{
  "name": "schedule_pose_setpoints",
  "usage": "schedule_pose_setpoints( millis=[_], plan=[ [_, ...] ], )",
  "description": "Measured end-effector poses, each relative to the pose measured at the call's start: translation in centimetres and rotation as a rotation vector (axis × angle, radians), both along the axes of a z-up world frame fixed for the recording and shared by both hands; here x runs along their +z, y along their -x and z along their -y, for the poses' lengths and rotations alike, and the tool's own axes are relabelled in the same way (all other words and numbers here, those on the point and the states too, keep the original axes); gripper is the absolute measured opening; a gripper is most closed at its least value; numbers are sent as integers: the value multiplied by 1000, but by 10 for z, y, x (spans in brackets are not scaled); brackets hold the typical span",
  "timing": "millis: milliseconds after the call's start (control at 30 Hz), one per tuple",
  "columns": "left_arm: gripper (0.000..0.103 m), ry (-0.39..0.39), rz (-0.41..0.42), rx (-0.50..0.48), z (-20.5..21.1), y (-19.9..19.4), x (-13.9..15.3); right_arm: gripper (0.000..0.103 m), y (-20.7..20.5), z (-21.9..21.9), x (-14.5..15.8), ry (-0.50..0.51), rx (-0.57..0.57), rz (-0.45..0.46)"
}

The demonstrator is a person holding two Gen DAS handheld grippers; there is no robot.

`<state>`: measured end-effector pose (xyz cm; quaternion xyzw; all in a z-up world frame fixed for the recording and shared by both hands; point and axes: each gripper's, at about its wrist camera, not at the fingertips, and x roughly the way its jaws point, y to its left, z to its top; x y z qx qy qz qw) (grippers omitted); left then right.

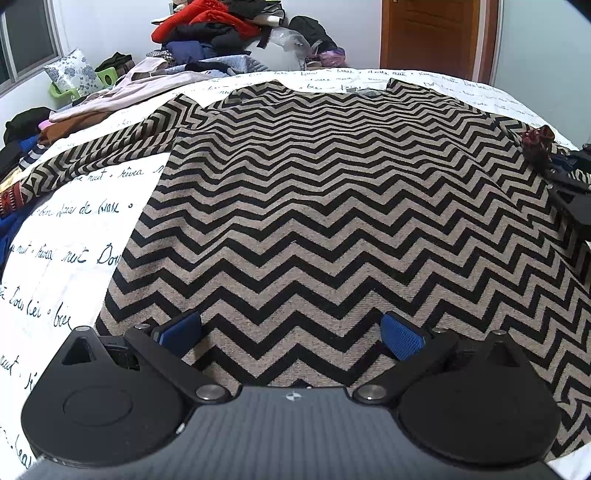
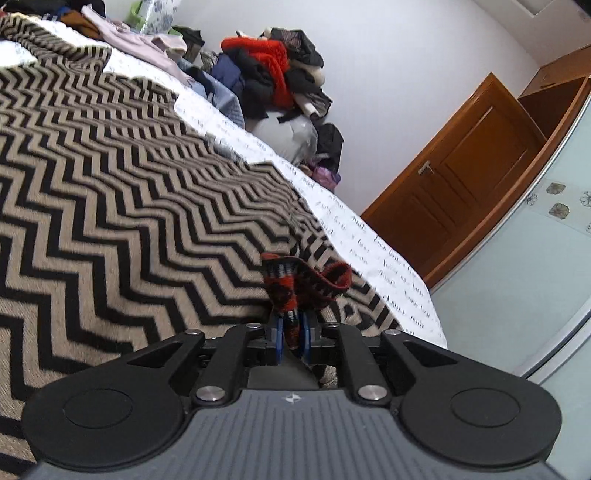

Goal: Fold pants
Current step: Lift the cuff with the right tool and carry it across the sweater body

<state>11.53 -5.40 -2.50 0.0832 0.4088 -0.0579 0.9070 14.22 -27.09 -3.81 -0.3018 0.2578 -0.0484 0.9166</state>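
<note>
- Zigzag garment (image 1: 332, 206) lies spread flat over the middle of the bed, reaching the near edge below my left gripper (image 1: 291, 338); I take it for the pants, though the cut is not clear to me.
- One long strip of the same fabric runs off toward the bed's left edge, over the white sheet with script print (image 1: 74, 229).
- Bare sheet shows along the left side and the far edge; that is the open room I have.
- Left gripper is released: both blue pads (image 1: 400, 339) stand wide apart above the fabric, nothing between them.
- Right gripper (image 2: 291, 338) is clenched on a small red-and-black knit piece (image 2: 295, 284), which sticks up from between the pads.
- From the left wrist view, the right gripper is cut off at the frame's right edge; only black parts show.
- What the knit piece is, I cannot tell; it is blurred.
- Heap of clothes (image 1: 218, 33) sits beyond the far left corner of the bed.
- Wooden door (image 2: 465, 177) stands in the white wall past the far edge.
- Window (image 1: 26, 40) shows at the left.
</note>
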Motion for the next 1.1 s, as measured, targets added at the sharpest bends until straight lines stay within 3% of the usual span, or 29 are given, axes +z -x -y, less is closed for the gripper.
schedule_pose_setpoints(
  millis=[67,167,200,367,633,733,900,1033,1100],
  plan=[
    [103,3,-1,2,-1,-2,0,21,2,-2,-2,0,-17,6],
    [103,10,-7,5,0,-4,-1,61,1,-2,-2,27,-28,40],
    [103,10,-7,4,1,-4,-1,63,2,-4,0,34,-4,64],
    [103,0,-8,-8,6,-3,-3,62,-1,-14,6,-8,123,45],
    [103,14,-16,3,2,-4,-4,61,1,15,18,-250,-13,66],
    [103,6,-14,-4,4,-3,-4,61,3,18,29,-317,-55,114],
    [103,3,-13,-9,3,-1,-3,59,3,14,40,-326,-104,154],
    [103,12,-20,-5,2,-2,-4,59,-2,8,29,-153,-182,119],
    [103,7,-17,-8,2,-2,-4,59,-1,10,27,-131,-209,109]
  ],
)
